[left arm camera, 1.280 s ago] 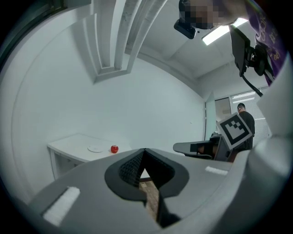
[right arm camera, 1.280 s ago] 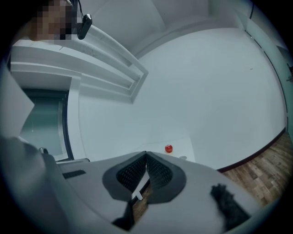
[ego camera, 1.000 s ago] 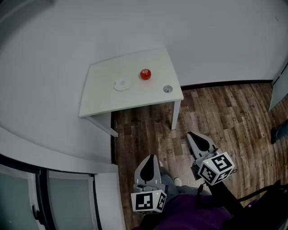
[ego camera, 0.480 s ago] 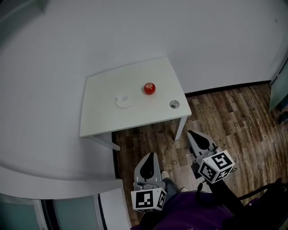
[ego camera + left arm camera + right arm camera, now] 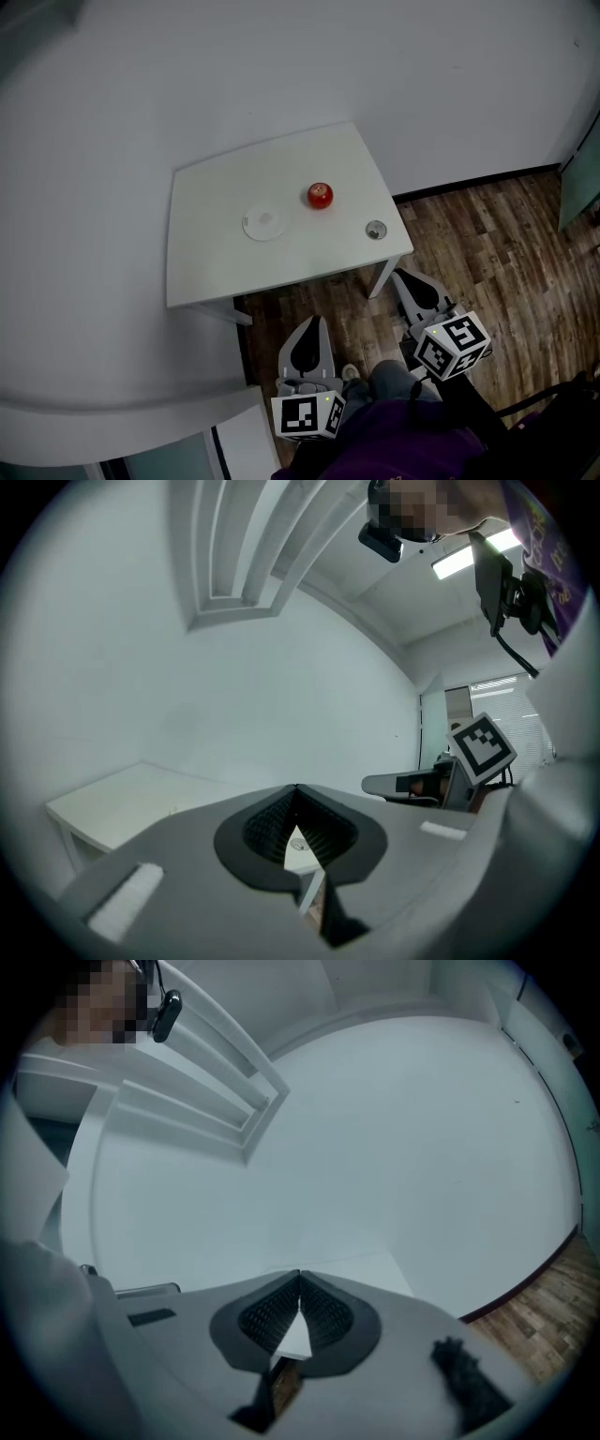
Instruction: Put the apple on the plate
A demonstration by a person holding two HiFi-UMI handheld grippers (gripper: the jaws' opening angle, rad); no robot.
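Approach stage, seen from my head camera: I stand on the wooden floor (image 5: 487,244) at the near side of a white tabletop (image 5: 216,272), with both tools short of its edge. My left gripper (image 5: 314,323) has its jaws pressed together with nothing between them. My right gripper (image 5: 401,278) is likewise closed and empty.

The red apple (image 5: 320,195) sits upright toward the far right of the tabletop, well apart from both tools. The small white plate (image 5: 264,224) lies just left of it and a little nearer, bare, and not touching the apple.

To do this well, I judge I should step close and spread the right gripper's jaws wide before reaching. I would then come in level at the apple's widest part and squeeze gently, since a round fruit may roll.

A small round metal object (image 5: 376,229) lies near the right edge, roughly between the right gripper and the apple, so I would pass left of it. Nothing lies between apple and plate.
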